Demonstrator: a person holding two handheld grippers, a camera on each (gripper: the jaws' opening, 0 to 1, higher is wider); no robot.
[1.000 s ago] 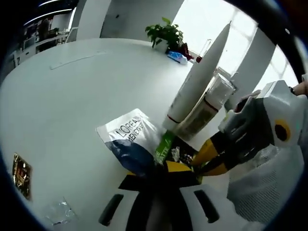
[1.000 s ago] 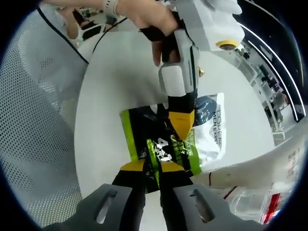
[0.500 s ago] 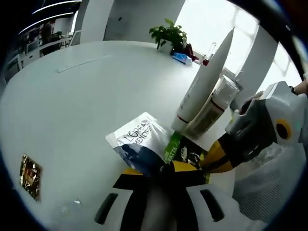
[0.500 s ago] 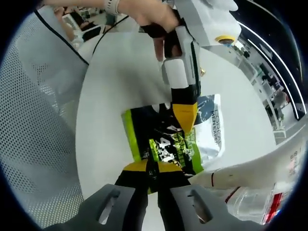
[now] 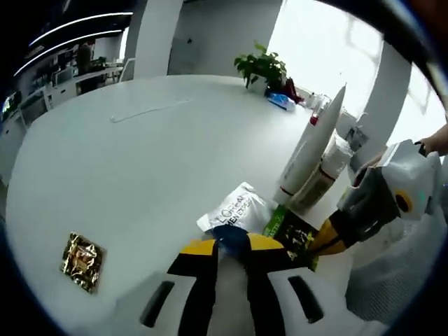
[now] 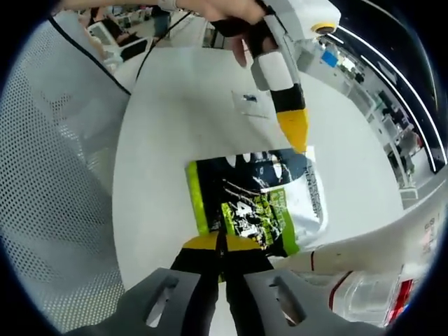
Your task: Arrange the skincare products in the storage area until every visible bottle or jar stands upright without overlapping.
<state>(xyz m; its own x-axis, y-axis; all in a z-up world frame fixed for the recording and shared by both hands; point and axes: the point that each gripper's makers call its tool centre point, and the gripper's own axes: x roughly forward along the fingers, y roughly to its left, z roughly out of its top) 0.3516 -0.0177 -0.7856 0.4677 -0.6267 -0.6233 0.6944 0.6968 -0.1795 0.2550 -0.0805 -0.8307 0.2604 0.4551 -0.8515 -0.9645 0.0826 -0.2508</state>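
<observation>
A green-and-black sachet lies flat on the white table, overlapping a white and blue L'Oreal sachet. My right gripper is shut on the green sachet's near edge. My left gripper hangs just above the L'Oreal sachet, its jaws a narrow gap apart with nothing held. In the right gripper view, the left gripper has its yellow tip at the sachets' far edge. A tall white tube stands beside a clear bottle. The right gripper comes in from the right.
A gold foil sachet lies alone at the near left. A potted plant and small items sit at the table's far edge. White mesh borders the table. A clear wrapper lies beyond the sachets. A hand holds the left gripper.
My left gripper has lifted and drawn back off the green sachet to the sachets' far edge. The right gripper stays shut on the green sachet. Both sachets stay flat.
</observation>
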